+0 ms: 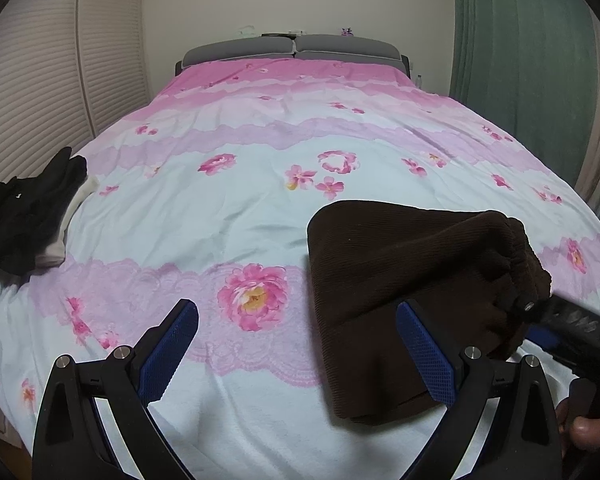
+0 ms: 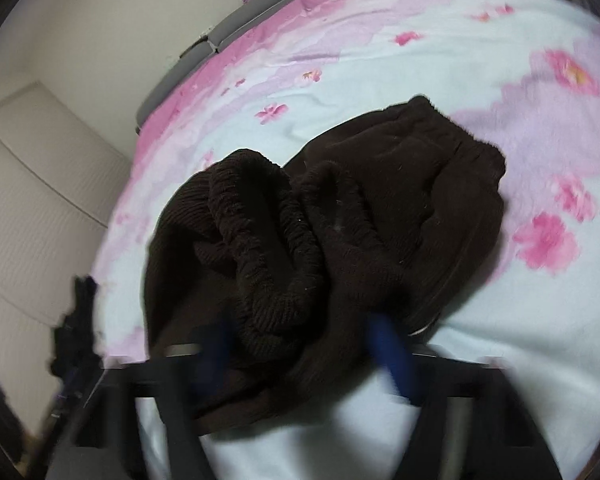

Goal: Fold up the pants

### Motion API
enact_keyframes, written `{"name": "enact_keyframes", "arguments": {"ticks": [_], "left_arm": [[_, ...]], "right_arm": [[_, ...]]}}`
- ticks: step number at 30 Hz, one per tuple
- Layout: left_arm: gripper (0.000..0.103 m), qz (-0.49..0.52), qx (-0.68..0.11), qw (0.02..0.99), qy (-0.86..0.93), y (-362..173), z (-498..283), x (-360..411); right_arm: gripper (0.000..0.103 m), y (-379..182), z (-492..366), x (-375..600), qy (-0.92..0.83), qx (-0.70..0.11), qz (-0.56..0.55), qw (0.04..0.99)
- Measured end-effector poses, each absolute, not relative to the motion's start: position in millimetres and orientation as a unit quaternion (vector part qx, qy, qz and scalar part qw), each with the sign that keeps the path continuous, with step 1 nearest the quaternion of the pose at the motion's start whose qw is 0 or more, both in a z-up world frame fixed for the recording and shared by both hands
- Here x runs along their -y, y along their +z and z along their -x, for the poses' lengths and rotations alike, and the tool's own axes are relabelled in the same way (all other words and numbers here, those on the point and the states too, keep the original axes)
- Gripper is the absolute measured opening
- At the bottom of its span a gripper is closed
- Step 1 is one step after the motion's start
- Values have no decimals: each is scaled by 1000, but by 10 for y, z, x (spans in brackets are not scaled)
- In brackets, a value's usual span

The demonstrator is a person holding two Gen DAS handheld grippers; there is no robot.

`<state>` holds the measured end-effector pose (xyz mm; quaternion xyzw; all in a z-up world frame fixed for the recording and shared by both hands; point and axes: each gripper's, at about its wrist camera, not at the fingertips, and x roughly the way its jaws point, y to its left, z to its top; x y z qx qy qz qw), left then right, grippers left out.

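Dark brown ribbed pants (image 1: 396,280) lie folded on the flowered bedspread (image 1: 260,208), near its front right. My left gripper (image 1: 298,344) is open and empty, low over the bed, its right finger at the pants' left edge. My right gripper (image 1: 540,312) comes in from the right and grips the elastic waistband end, lifting it. In the blurred right wrist view the pants (image 2: 400,184) fill the middle, the bunched waistband (image 2: 268,248) sits between my blue fingers (image 2: 392,360), and the gripper (image 2: 304,344) is shut on it.
A pile of black and white clothes (image 1: 28,216) lies at the bed's left edge. Grey pillows (image 1: 292,50) stand at the head. White louvred doors (image 1: 32,80) are on the left, a green curtain (image 1: 520,60) on the right.
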<state>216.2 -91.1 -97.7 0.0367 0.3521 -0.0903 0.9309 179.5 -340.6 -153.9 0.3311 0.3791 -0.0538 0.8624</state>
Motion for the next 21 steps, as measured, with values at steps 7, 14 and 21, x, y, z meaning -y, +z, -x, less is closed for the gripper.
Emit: {"name": "enact_keyframes", "arguments": {"ticks": [7, 14, 21], "left_arm": [[101, -35, -346, 933, -94, -913, -2177, 958], [101, -37, -337, 934, -111, -831, -2217, 1192], [101, -57, -355, 925, -125, -1016, -2208, 1431]], "right_arm": [[25, -1010, -1682, 3487, -65, -307, -277, 908], [24, -874, -1657, 4040, -87, -287, -293, 908], [40, -1750, -1722, 4294, -87, -370, -373, 846]]}}
